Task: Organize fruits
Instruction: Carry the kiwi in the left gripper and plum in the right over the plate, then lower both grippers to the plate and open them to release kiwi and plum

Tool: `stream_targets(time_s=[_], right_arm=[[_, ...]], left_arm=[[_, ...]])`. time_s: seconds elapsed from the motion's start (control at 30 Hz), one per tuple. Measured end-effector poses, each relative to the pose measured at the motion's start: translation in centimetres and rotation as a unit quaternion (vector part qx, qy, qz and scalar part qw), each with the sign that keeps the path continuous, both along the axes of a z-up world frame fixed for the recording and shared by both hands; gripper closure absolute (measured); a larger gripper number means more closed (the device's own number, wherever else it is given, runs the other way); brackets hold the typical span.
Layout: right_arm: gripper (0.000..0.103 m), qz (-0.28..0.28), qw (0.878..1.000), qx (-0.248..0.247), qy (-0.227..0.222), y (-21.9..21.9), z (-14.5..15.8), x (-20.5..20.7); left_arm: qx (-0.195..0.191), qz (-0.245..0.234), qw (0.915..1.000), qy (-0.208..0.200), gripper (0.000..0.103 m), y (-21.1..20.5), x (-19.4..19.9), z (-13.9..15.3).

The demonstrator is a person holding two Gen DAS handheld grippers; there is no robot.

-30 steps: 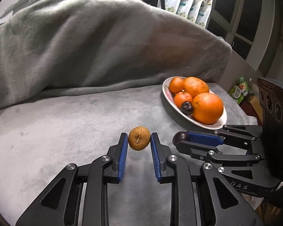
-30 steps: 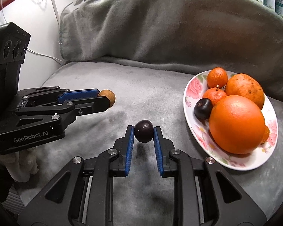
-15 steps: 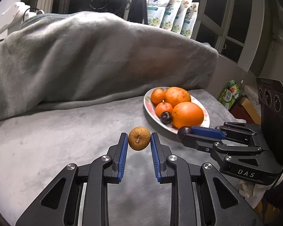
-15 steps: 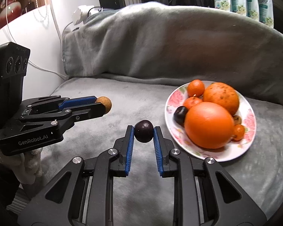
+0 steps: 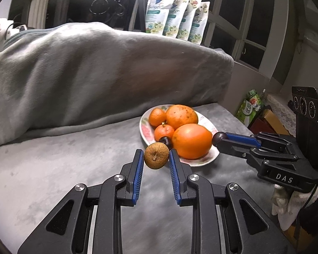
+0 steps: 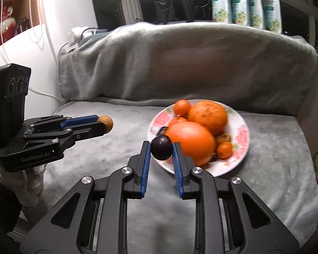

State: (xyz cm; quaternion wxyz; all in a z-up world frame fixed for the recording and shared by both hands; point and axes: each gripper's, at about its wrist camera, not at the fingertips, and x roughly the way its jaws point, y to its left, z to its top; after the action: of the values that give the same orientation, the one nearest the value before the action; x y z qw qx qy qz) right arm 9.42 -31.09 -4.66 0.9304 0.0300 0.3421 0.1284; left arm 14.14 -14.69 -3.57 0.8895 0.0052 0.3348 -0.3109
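Observation:
My left gripper (image 5: 156, 157) is shut on a small brown round fruit (image 5: 156, 155), held above the grey blanket just in front of the plate's near left rim. My right gripper (image 6: 161, 148) is shut on a dark purple round fruit (image 6: 161, 147), held above the plate's near left edge. The floral plate (image 6: 242, 135) holds a large orange (image 6: 190, 144), a speckled orange (image 6: 207, 116), small tangerines and a dark fruit (image 5: 166, 141). In the left wrist view the right gripper (image 5: 219, 138) comes in from the right; in the right wrist view the left gripper (image 6: 106, 123) is at the left.
The plate (image 5: 145, 130) rests on a grey blanket (image 5: 53, 169) over a seat with a raised covered back (image 6: 180, 63). Packets (image 5: 176, 14) stand on the window ledge behind. Boxes and a green pack (image 5: 251, 105) lie to the right of the seat.
Both grippers have risen and pulled back, each keeping its fruit. The plate now looks smaller and closer to the fingertips in both views.

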Motion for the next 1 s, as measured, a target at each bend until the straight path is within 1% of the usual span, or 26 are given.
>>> stream_targets(time_s=[0.27,0.6,1.0], right_arm=[[0.081,-0.035,0.999,0.001,-0.003,-3.8,-0.1,0.3],[0.081,-0.067,0.998,0.009,0.004,-7.6,-1.0,2.2],[0.081,-0.075,0.997,0.015,0.026,-9.3,-2.8,5.1]], left_arm=[[0.0,-0.01,1.0,0.001,0.08,-2.0,0.9,0.1],[0.008,-0.008,0.9999,0.011,0.08,-3.2,2.8,-0.6],[0.025,0.002,0.9992,0.032,0.08,-3.9,5.5,-2.4]])
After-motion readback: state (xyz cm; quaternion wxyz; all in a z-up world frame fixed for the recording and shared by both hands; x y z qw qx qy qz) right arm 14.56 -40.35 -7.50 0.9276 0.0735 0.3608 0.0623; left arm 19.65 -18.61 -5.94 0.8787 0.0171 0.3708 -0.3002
